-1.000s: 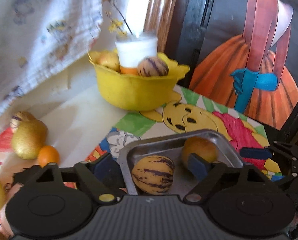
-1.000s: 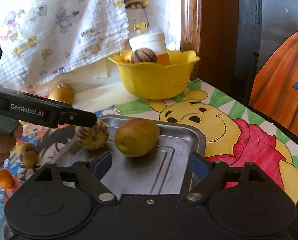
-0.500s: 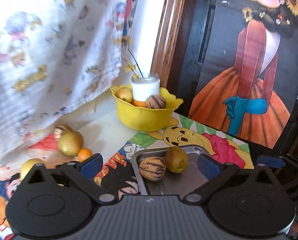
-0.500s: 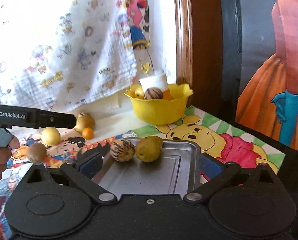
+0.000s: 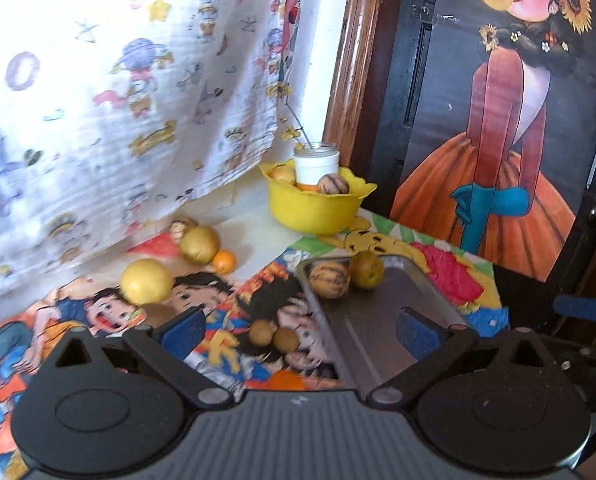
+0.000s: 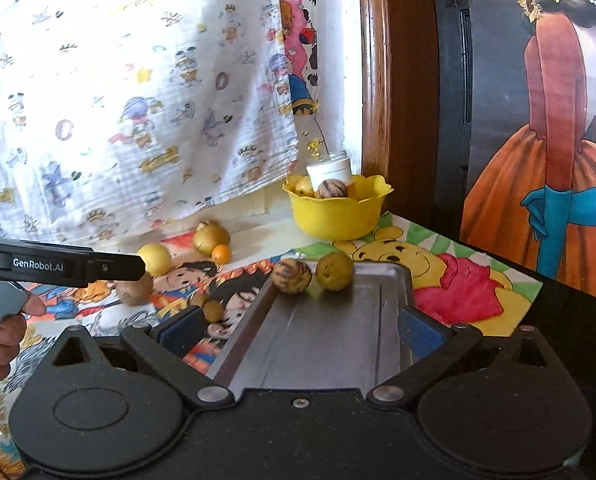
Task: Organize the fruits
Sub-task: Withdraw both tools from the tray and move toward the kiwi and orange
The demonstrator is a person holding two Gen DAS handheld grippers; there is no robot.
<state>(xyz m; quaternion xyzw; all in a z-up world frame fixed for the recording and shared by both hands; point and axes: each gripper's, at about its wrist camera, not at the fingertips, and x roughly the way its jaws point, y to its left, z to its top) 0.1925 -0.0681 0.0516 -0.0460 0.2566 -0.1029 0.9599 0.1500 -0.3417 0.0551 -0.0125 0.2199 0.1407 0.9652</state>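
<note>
- Metal tray (image 6: 325, 340) lies flat on the cartoon mat (image 6: 473, 292), long axis running from the cameras toward the yellow bowl (image 6: 335, 216); near end cut off behind both gripper bodies.
- Striped fruit (image 6: 292, 276) sits at the tray's far end, by its left rim, stripes running roughly top to bottom; green-yellow fruit (image 6: 333, 271) just beside it on its right, touching or nearly so, cannot tell which.
- Beyond the tray's far end: yellow bowl holding another striped fruit (image 5: 332, 184), a yellowish fruit (image 5: 282, 174) and a white jar (image 5: 317, 164); the jar hides most of the bowl's contents.
- Left of the tray on the mat: two small brown fruits (image 5: 274, 336) touching each other, near the tray's left rim.
- Further left of the tray: yellow round fruit (image 5: 146, 282), golden pear-like fruit (image 5: 199, 245), small orange (image 5: 224, 261) just beside it; one more fruit behind the golden one, mostly hidden.
- Brownish fruit (image 6: 134, 290) left of the tray, partly hidden by the left gripper's black arm in the right wrist view.
- Left gripper (image 5: 298, 328) wide apart, holds nothing, hangs above the tray's near left rim, aimed at the bowl.
- Right gripper (image 6: 298, 330) wide apart, holds nothing, hangs over the tray's near end, aimed along it.
- Person's left hand (image 6: 2, 336) grips the left tool's handle, cut off at the frame edge.
</note>
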